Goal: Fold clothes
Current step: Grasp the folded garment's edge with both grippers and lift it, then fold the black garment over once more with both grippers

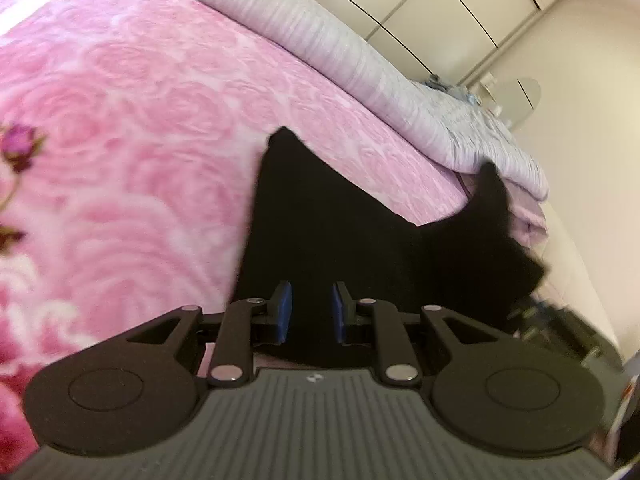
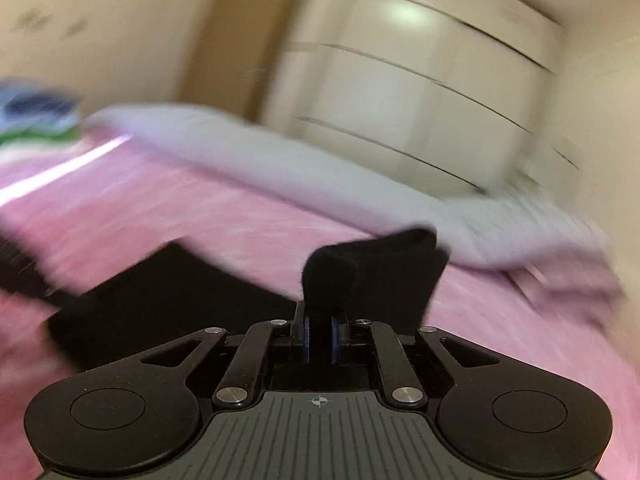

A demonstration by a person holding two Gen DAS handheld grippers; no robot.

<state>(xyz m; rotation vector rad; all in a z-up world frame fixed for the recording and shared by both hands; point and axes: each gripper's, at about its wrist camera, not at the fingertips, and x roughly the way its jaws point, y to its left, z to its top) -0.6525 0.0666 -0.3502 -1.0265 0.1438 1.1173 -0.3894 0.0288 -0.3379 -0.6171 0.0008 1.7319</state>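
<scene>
A black garment (image 1: 340, 232) lies partly on the pink rose-patterned bedspread (image 1: 140, 120), with two corners raised. My left gripper (image 1: 312, 312) is over the spread, and the black cloth fills the gap between its blue pads (image 1: 285, 312), gripped there. In the right wrist view, which is blurred, my right gripper (image 2: 320, 336) has its pads nearly together on a bunched fold of the same black garment (image 2: 160, 292). That fold sticks up above the fingers. The rest of the cloth trails left across the pink bedspread (image 2: 200, 216).
A rolled lilac striped duvet (image 1: 320, 32) runs along the far side of the bed (image 2: 280, 160). Cream wardrobe doors (image 1: 460, 0) stand behind it (image 2: 400, 80). A blue and green pile of clothes (image 2: 36, 112) sits at the far left.
</scene>
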